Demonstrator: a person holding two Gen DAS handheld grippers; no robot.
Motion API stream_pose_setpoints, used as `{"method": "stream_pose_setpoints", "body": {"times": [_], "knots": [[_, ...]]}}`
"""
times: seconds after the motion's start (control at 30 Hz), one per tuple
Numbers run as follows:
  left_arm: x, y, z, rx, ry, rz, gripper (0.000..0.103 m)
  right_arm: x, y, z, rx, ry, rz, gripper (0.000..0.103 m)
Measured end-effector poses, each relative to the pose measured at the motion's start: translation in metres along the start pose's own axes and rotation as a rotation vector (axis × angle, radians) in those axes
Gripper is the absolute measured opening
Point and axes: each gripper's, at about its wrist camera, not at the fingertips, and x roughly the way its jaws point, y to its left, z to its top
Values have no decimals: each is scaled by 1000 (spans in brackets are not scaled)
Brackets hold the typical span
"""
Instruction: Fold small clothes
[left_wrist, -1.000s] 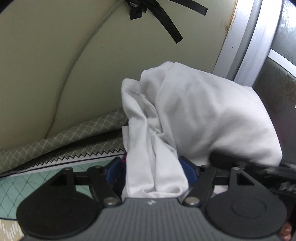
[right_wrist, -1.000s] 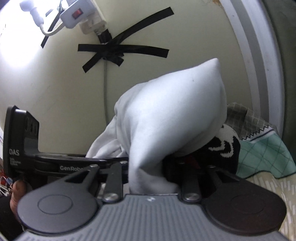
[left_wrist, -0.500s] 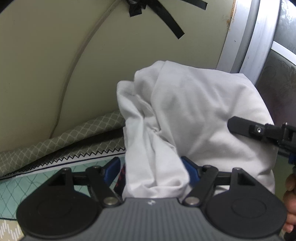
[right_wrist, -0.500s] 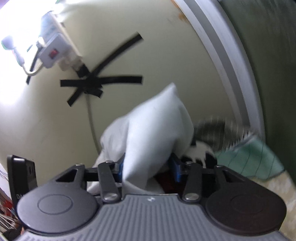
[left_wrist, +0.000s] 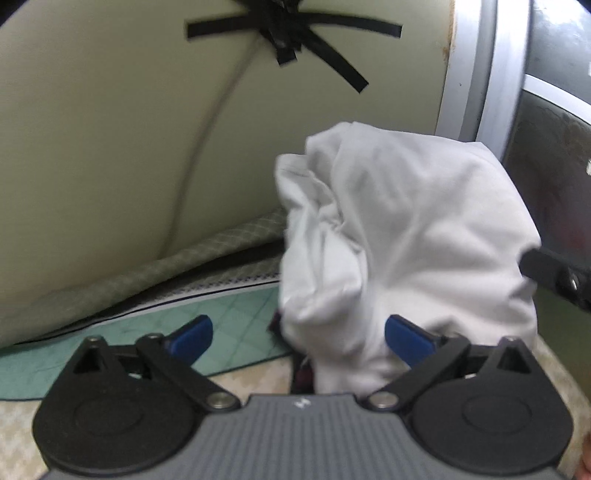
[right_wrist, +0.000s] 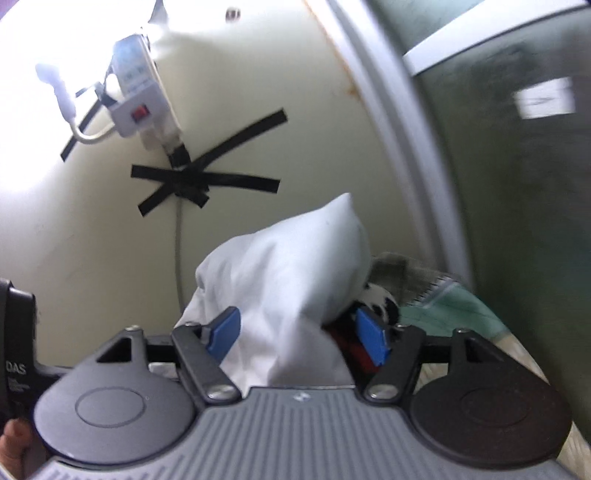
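White garment (left_wrist: 406, 236) btwn opening left hand-held gripper (left_wrist: 299, 334)

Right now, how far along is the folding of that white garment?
Done: the white garment sits bundled on a pile of darker clothes by the wall. In hand: both grippers are letting go; the left gripper and the right gripper are opening, the cloth loose between their fingers. Left: the bundle looks lumpy rather than flat; whether other clothes remain to be folded, I cannot tell.
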Motion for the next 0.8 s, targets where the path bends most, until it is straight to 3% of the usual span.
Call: {"method": "stream_pose_setpoints", "body": {"times": [0.13, 0.33, 0.67, 0.8], "knots": [[-30, 1, -32, 29, -6, 86, 103, -36, 15, -36, 45, 32, 14, 68], [-70, 15, -88, 17, 19, 103, 103, -78, 34, -91, 143, 34, 29, 79], [-141, 44, -168, 21, -72, 220, 103, -134, 73, -145, 158, 55, 12, 79], [-166, 61, -193, -15, -93, 222, 103, -151, 88, -160, 152, 58, 18, 79]]}}
